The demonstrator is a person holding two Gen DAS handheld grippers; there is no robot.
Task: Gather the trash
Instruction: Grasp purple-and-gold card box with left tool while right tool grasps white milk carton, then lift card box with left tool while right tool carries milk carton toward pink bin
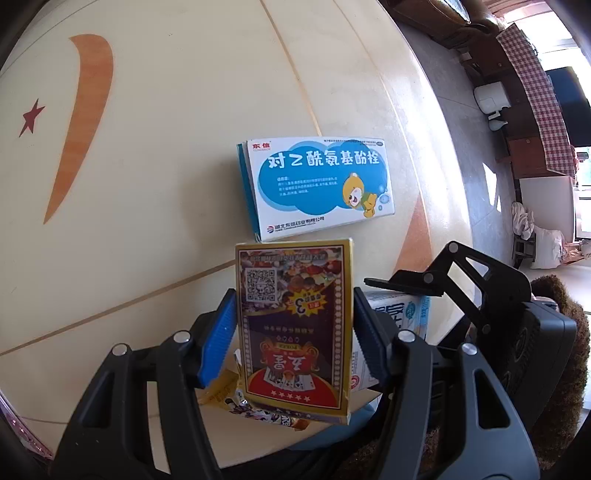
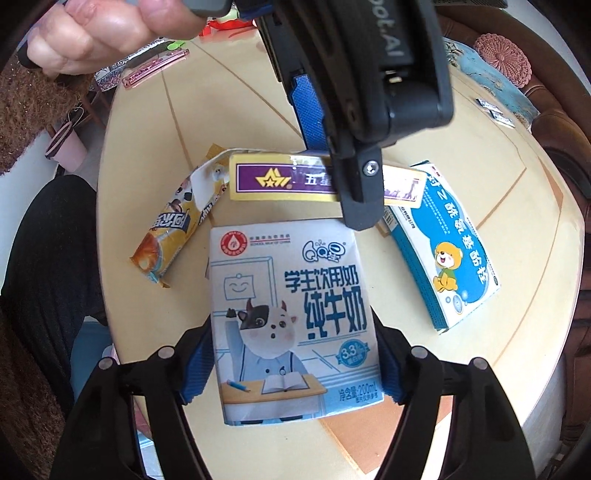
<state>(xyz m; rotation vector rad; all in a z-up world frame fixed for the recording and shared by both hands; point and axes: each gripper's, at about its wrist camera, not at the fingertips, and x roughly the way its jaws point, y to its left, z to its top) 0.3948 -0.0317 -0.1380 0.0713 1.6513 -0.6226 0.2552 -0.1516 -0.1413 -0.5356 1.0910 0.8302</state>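
— While both grippers are pointing steeply down at the round cream table [image 1: 155,177] with its thin brown inlay lines, what is each one gripping?

— The left gripper [image 1: 295,325] is clamping a gold-edged red and purple playing-card box [image 1: 293,325]; its blue ribbed pads [image 1: 218,336] are pressing on the two long sides, jaws about half spread, the box standing upright between them. The right gripper [image 2: 295,358] is squeezing a white and pale blue milk carton [image 2: 291,317] printed with a cartoon cow, its blue pads touching both sides, jaws also about half spread.

— Where is the rest of the trash lying?

— A white and blue flat medicine box [image 2: 447,243] with a yellow bear is lying on the table, to the right of the carton in the right wrist view and just beyond the card box in the left one. An orange and yellow snack wrapper [image 2: 170,236] is lying to the carton's left.

— Is a person showing?

— A hand [image 2: 99,33] is gripping the left tool's handle at the top of the right view.
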